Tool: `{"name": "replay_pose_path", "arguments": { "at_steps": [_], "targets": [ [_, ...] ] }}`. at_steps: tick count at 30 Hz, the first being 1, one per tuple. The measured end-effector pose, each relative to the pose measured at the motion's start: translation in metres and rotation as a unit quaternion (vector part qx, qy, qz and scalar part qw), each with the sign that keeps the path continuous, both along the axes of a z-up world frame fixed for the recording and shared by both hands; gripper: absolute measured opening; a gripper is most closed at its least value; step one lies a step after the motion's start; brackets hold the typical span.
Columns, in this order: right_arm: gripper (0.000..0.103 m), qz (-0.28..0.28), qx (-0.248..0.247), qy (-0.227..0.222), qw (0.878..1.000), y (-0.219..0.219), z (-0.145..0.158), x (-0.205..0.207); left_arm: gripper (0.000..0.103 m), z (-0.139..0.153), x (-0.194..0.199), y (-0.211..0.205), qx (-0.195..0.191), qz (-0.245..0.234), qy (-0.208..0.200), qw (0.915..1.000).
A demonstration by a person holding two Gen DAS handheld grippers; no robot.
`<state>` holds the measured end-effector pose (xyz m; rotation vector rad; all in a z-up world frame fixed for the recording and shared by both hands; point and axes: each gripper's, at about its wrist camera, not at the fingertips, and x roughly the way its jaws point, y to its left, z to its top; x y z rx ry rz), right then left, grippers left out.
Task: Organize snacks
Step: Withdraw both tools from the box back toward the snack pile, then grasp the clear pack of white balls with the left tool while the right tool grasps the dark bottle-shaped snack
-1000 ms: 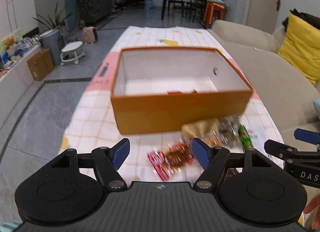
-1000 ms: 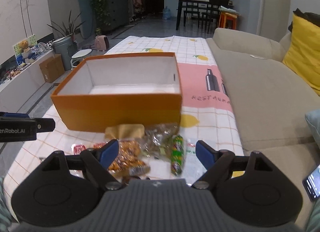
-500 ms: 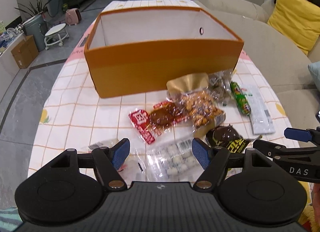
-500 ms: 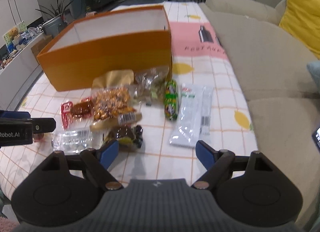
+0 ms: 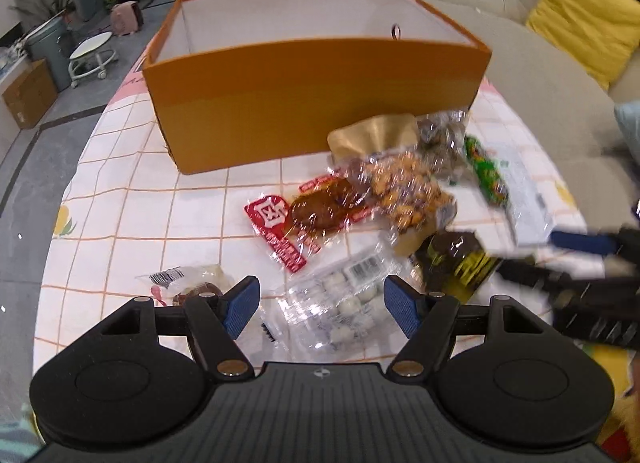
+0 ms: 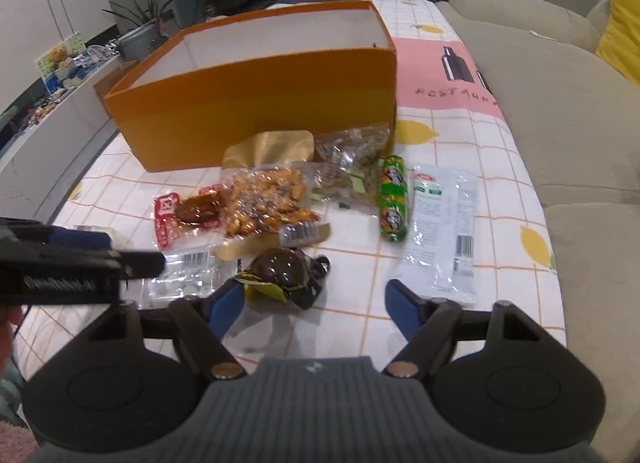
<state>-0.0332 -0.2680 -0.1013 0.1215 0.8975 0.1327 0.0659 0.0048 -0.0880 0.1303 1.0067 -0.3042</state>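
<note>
The left tongs are hanging spread over the checked-cloth desk, nothing pinched, with a clear plastic packet of small white sweets lying on the cloth between and beyond the blue pads. At about eleven o'clock from that packet, a small clear-wrapped round brown cake is sitting by the left pad. The right tongs are also standing apart and empty; their jaws have just been closing somewhat, and the dark brown snack in a black and yellow wrapper is lying just beyond the left blue pad, not gripped. The other snacks are lying loose at twelve o'clock from it: a red-labelled pouch of brown meat, a clear bag of orange fried pieces, a gold foil pouch, a clear bag of brownish-green bits, a green wrapped roll and a long white sachet. Behind them, the open orange cardboard box with white inside is standing on the desk.
</note>
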Motion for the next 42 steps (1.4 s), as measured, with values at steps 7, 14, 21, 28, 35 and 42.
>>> {"name": "replay_pose_path", "arguments": {
  "at_steps": [7, 14, 21, 28, 35, 42],
  "targets": [
    [0.067, -0.035, 0.028, -0.021, 0.999, -0.013, 0.011, 0.003, 0.083, -0.015, 0.002, -0.004, 0.007, -0.035, 0.028, 0.9990],
    [0.020, 0.009, 0.017, 0.007, 1.000, 0.002, 0.000, 0.002, 0.080, -0.021, 0.000, -0.010, 0.002, -0.054, 0.060, 0.9968],
    [0.005, 0.009, -0.004, 0.054, 0.998, -0.001, -0.010, 0.001, 0.080, -0.018, -0.006, -0.012, -0.031, -0.075, 0.097, 0.9920],
    [0.015, -0.042, -0.003, 0.060, 0.997, -0.021, -0.001, -0.002, 0.080, -0.010, -0.011, -0.015, -0.018, -0.081, 0.060, 0.9948],
    [0.033, -0.034, 0.019, 0.006, 0.999, -0.019, 0.023, 0.009, 0.084, -0.013, -0.007, -0.031, 0.019, -0.135, 0.026, 0.9904],
    [0.034, -0.031, 0.036, -0.005, 0.999, -0.016, 0.030, 0.032, 0.085, -0.022, -0.006, -0.039, 0.039, -0.165, 0.023, 0.9853]
  ]
}}
